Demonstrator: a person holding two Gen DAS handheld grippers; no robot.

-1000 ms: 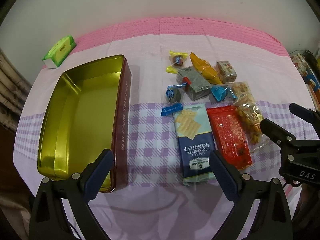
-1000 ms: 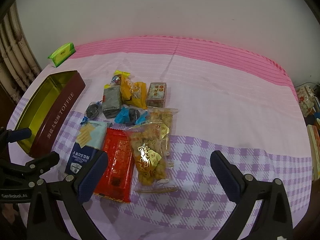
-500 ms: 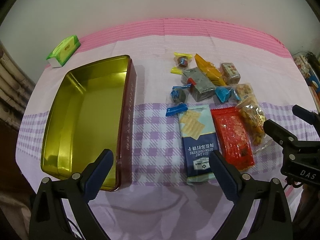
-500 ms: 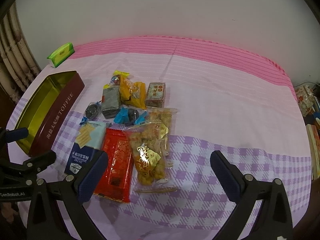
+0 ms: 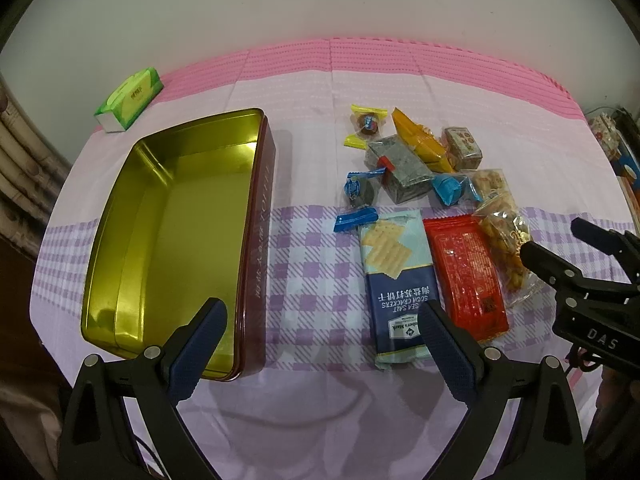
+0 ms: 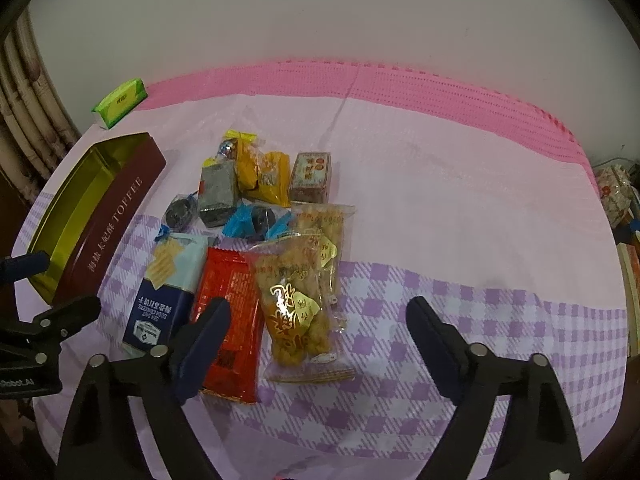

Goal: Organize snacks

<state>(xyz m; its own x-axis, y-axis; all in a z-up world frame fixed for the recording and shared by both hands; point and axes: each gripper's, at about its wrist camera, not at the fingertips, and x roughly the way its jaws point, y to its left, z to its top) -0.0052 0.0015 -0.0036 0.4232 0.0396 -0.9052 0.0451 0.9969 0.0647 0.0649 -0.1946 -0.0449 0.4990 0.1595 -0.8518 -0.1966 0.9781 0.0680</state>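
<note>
An empty gold-lined toffee tin (image 5: 258, 240) with maroon walls lies open on the left of the cloth. Right of it lie a blue soda cracker pack (image 5: 396, 280), a red snack pack (image 5: 466, 272) and a clear bag of fried snacks (image 5: 500, 236). Behind them sit several small wrapped sweets and a grey block (image 5: 404, 172). My left gripper (image 5: 320, 320) hangs open above the cloth between the tin and the cracker pack. My right gripper (image 6: 320, 308) hovers over the near end of the clear bag (image 6: 296, 300); its jaws are closing and grip nothing.
A green tissue pack (image 5: 130, 98) lies at the back left near the wall. Curtains hang past the left edge of the table. Cluttered shelves stand off the right edge. The cloth (image 6: 460, 200) right of the snacks is bare.
The right gripper's jaws have come closer together while it stayed in place. The left gripper and the snacks have not moved.
</note>
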